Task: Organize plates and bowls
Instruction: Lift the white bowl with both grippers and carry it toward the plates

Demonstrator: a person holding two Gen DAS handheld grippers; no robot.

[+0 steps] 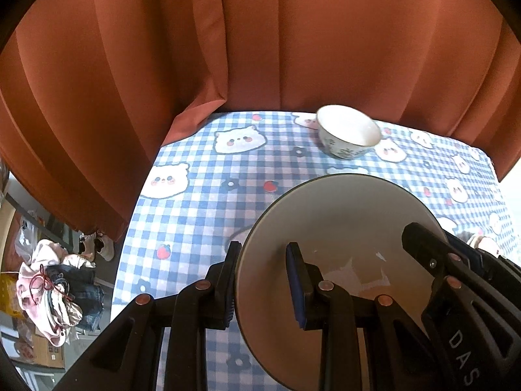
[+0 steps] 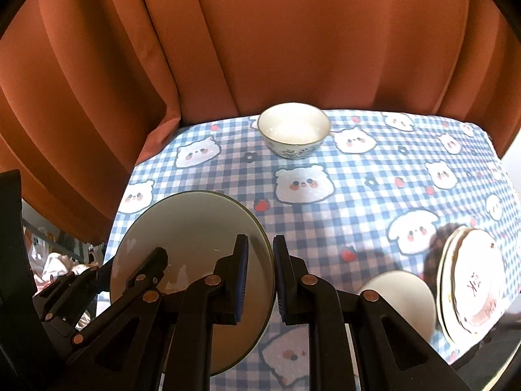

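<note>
Ceramic plate (image 1: 329, 228): glazed, pale inside with a dark rim, carried above the checked tablecloth (image 1: 202, 215) and tilted toward the cameras
Left gripper (image 1: 265, 288): clamped across the plate's left rim, one blue pad outside the edge and one on the inner face
Right gripper (image 2: 260, 280): clamped across the opposite rim, pads nearly together with only the thin edge between them
Plate position: held between both grippers, clear of the cloth, near the front of the table
Handling, judged: stiff and brittle; the glaze looks slick, so a pinch on the rim could slip if the tilt grows; probably moderate in weight, shared by two holds
Best hold, judged: opposite points of the rim, as now, pads square to the edge
Small bowl (image 2: 293, 130): upright at the far edge, well apart, patterned outside
Plate stack (image 2: 469, 280): at the right, leaning, with a white bowl (image 2: 403, 296) just beside it
Curtain (image 1: 260, 39): rust-coloured, hanging behind the table
Risk, judged: a knock against the stack could chip a rim
</note>
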